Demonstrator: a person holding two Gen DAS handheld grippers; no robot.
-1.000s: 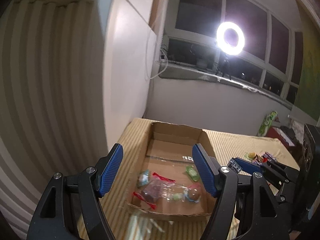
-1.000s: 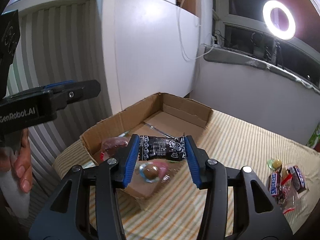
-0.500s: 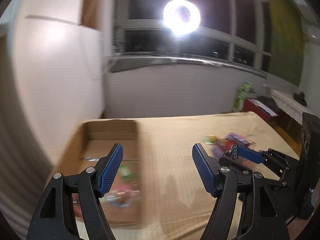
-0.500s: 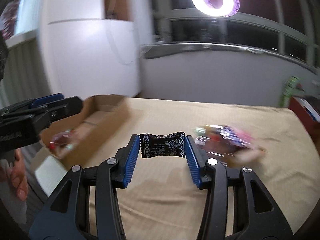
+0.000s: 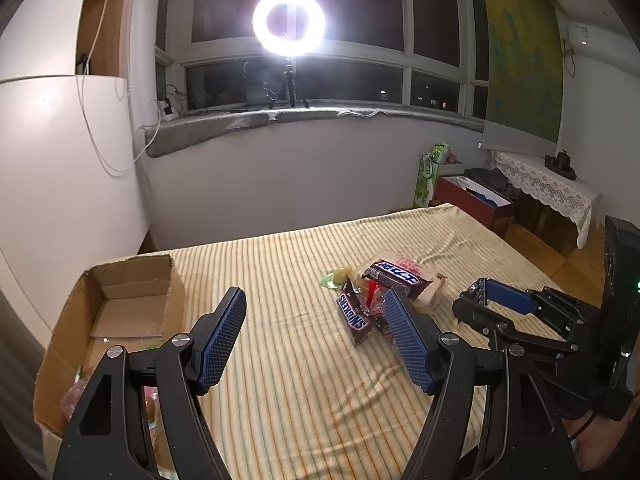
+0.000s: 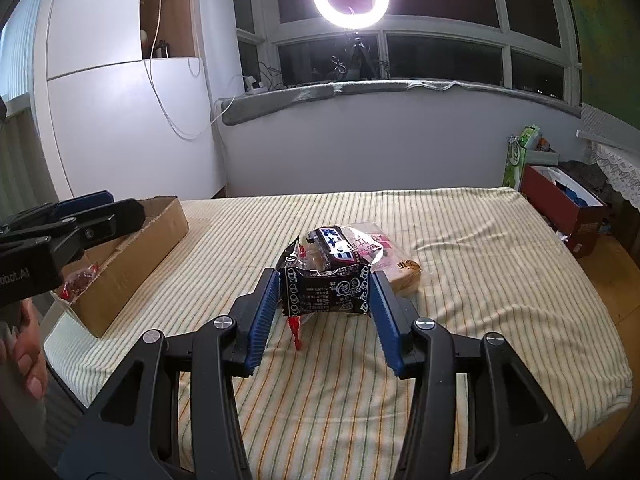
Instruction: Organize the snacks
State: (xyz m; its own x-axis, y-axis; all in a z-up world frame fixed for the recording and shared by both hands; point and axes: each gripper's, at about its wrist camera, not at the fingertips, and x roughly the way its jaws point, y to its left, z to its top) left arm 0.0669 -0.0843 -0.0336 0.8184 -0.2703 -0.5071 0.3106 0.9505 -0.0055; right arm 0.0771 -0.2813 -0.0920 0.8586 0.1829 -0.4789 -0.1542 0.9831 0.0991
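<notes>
My right gripper [image 6: 326, 280] is shut on a black printed snack packet [image 6: 326, 292], held just above the striped cloth [image 6: 460, 280]. Right behind it lies the snack pile [image 6: 352, 246]: a dark bar on a clear-wrapped cake. In the left wrist view my left gripper [image 5: 314, 304] stands open with nothing between its blue pads, over the cloth between the cardboard box [image 5: 120, 312] and the pile [image 5: 396, 280]. A Snickers bar [image 5: 352, 316] and a green candy [image 5: 336, 276] lie at the pile's near edge. The box holds several wrapped snacks, mostly hidden behind my left finger.
The box [image 6: 132, 264] sits at the cloth's left edge, next to a white cupboard [image 6: 120, 128]. A ring light [image 5: 289, 22] stands on the windowsill behind. A red box [image 6: 560, 208] and a lace-covered table [image 5: 548, 184] stand on the floor to the right. A hand [image 6: 24, 344] grips the left tool.
Both views have swung right, from over the cardboard box to the snack pile. The right gripper has kept the black packet throughout; the left has stayed open and empty.
</notes>
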